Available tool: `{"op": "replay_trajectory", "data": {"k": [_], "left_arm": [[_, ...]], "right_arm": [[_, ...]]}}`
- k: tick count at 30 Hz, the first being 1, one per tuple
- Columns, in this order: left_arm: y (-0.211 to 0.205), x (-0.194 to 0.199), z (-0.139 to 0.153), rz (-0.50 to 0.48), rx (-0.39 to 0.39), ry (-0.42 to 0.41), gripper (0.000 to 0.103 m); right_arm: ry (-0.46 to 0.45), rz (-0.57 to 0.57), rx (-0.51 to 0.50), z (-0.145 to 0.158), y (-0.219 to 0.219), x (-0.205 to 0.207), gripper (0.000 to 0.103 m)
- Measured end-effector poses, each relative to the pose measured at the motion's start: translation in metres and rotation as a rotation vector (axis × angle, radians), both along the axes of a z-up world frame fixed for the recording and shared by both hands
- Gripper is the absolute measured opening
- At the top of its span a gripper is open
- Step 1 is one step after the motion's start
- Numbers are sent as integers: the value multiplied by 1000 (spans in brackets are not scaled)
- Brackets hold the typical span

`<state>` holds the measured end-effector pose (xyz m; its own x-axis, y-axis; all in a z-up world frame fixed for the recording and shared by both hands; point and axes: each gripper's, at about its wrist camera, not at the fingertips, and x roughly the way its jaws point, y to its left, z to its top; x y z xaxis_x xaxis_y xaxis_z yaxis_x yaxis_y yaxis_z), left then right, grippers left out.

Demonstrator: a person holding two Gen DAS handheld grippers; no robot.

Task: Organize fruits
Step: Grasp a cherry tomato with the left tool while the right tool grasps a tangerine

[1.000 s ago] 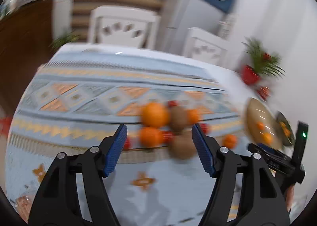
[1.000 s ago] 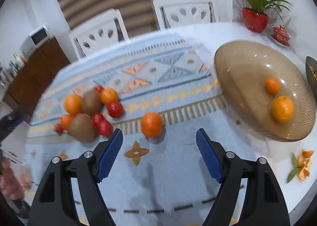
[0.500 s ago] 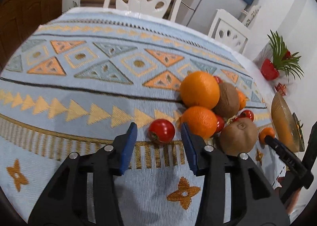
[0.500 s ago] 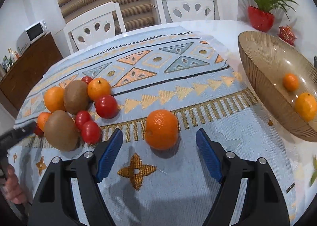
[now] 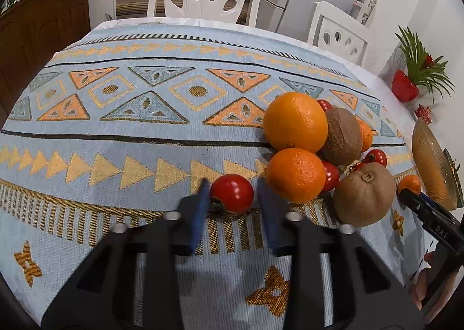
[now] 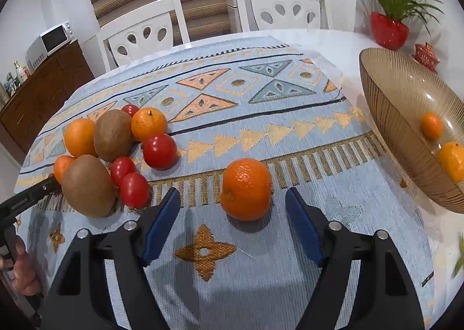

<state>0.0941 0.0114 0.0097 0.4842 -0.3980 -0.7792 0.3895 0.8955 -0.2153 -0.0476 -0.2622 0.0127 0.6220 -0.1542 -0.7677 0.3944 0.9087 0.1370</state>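
The left claw (image 5: 232, 193) sits low over the patterned cloth (image 5: 130, 138) on the desk, its blue pads (image 5: 198, 214) either side of a small red tomato (image 5: 231, 197). The left pad lies right against the tomato's side; the right one looks a hair off it, blurred, so I cannot tell whether the tomato is truly gripped. The tomato rests on the cloth at the near edge of the fruit heap, just beside a small orange (image 5: 295, 175). Behind that lies a bigger orange (image 5: 295, 121), touching a brown kiwi (image 5: 342, 136); a second kiwi (image 5: 364, 194) lies nearer, to the right, with more tomatoes tucked between.

The right claw (image 6: 233, 215) is spread wide and holds nothing. A lone mandarin (image 6: 246, 188) sits on the cloth between its blue pads (image 6: 161, 224), clear of both, well apart from the heap at the left. To the right, on the bare white desk (image 6: 327, 43), stands a ribbed amber bowl (image 6: 385, 104) with two mandarins (image 6: 431, 125) inside. A red pot plant (image 6: 388, 30) stands beyond the bowl, and two white chairs (image 6: 142, 34) are drawn up at the far side. A person's hand (image 6: 24, 266) on the other tool's handle shows at the lower left.
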Motion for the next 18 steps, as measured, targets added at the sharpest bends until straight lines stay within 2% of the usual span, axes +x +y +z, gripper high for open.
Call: {"op": "replay_trajectory", "data": {"k": [7,13,16,18], "left_arm": [[0,-2,1,-5,1,-10,28],[1,-3,0,-2,-6,-8,28],[1,-3,0,-2,-7,-8,28],[1,-3,0,-2,-7,-8,28]], "right_arm": [[8,0,19,-3,-2,1,48],[19,7,-14,-3,4,1,46],[22,-7,6,-5,0,0,37],[19,-13,22,-5,-3,-1,35]]}}
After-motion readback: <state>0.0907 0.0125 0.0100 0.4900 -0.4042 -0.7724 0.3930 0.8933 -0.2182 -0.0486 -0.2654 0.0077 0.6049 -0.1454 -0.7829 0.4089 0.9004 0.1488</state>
